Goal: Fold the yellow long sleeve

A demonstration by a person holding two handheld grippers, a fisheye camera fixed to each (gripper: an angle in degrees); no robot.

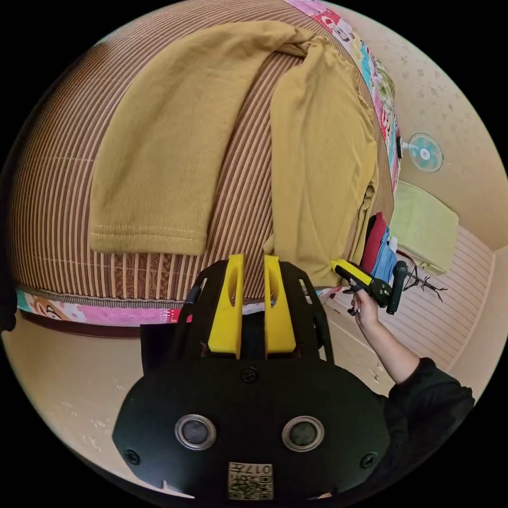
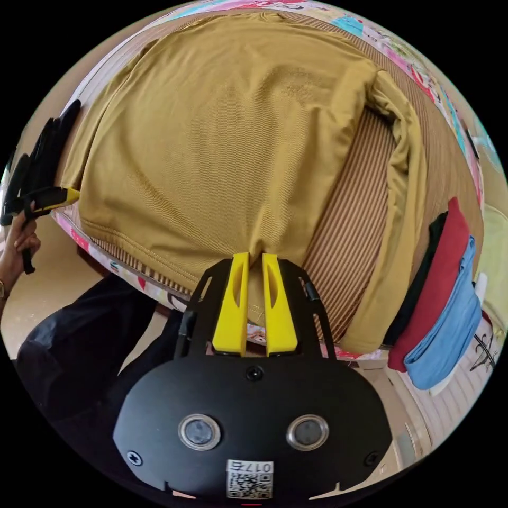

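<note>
On the striped bamboo mat [image 1: 238,174] covering the bed lies the yellow long sleeve [image 2: 222,143], spread flat, body toward the bed edge, one sleeve [image 2: 402,222] running down alongside with bare mat between it and the body. Right gripper [image 2: 255,259]: jaws nearly together at the bottom hem of the shirt, fabric seen in the narrow gap; whether both jaws press on it cannot be told. Same gripper seen in left gripper view [image 1: 365,280], held in a hand [image 1: 365,309] at the hem corner by the bed edge. Left gripper [image 1: 254,262]: jaws close together with a narrow slit, nothing between them, positioned over the mat edge, between the two yellow portions of the garment. Folded red, blue and dark clothes [image 2: 439,312] stacked on the bed just beside the sleeve. Small fan [image 1: 423,152] on the wall beyond the bed.
</note>
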